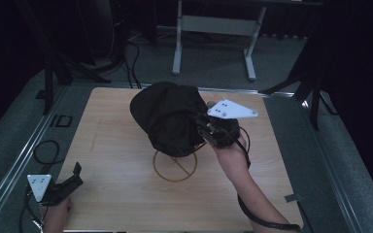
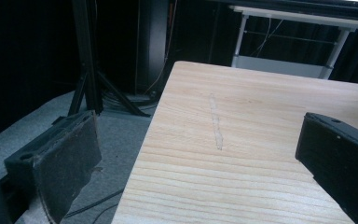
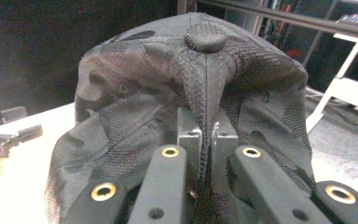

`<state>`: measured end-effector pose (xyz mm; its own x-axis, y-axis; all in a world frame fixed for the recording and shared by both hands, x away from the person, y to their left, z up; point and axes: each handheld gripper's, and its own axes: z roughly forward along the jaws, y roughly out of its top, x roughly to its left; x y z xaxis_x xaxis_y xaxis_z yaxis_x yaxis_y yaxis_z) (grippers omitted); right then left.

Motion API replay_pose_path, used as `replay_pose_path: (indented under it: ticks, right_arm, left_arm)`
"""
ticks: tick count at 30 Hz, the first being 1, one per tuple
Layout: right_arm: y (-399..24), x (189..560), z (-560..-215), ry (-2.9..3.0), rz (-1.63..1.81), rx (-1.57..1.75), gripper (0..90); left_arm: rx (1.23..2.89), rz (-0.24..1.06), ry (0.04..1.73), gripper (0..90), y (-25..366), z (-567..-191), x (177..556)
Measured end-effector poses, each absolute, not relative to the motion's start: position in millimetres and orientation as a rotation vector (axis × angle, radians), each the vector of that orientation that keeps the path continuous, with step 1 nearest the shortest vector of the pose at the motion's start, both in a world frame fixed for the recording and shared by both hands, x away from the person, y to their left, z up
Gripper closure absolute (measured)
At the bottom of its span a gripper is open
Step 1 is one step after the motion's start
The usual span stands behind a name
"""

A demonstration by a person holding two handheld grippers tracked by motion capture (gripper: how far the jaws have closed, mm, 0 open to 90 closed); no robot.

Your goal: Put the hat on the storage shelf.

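A black camouflage-patterned cap [image 1: 167, 116] hangs above the middle of the wooden table [image 1: 111, 145], over a round wire stand [image 1: 175, 166]. My right gripper [image 1: 205, 127] is shut on a pinched fold of the cap's crown; in the right gripper view the cap [image 3: 191, 79] bulges just past the closed jaws [image 3: 207, 140], its top button at the upper middle. My left gripper [image 1: 73, 175] rests at the table's front left corner, open, with nothing between its black pads [image 2: 65, 163]. In the left gripper view bare wood [image 2: 242, 140] lies between the jaws.
A white table frame [image 1: 213, 29] stands on the grey floor beyond the table. Black tripod legs [image 1: 53, 68] stand at the left and right of the table. A loose cable [image 1: 46, 150] lies on the floor left of the table.
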<state>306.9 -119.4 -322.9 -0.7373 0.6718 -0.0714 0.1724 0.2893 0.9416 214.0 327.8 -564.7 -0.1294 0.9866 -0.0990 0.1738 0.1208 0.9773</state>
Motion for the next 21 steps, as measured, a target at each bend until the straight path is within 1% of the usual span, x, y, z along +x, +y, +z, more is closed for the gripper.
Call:
replay_pose_path:
  ticks: [15, 17, 18, 19, 21]
  right_arm:
    - [-115, 315, -355, 2.173, 1.434, 0.806, 84.9]
    - [-117, 316, -358, 2.176, 1.441, 0.816, 83.4]
    - [-119, 317, -362, 2.187, 1.451, 0.828, 79.0]
    - [-119, 317, -364, 2.186, 1.454, 0.832, 76.6]
    - [-119, 317, -366, 2.187, 1.464, 0.835, 75.6]
  left_arm:
    - [1.194, 1.116, 1.482, 0.5, 328, -565, 214]
    - [1.198, 1.117, 1.482, 0.5, 328, -565, 214]
    - [1.198, 1.118, 1.481, 0.5, 328, -565, 214]
    - [1.198, 1.119, 1.482, 0.5, 328, -565, 214]
    - [1.198, 1.118, 1.482, 0.5, 328, -565, 214]
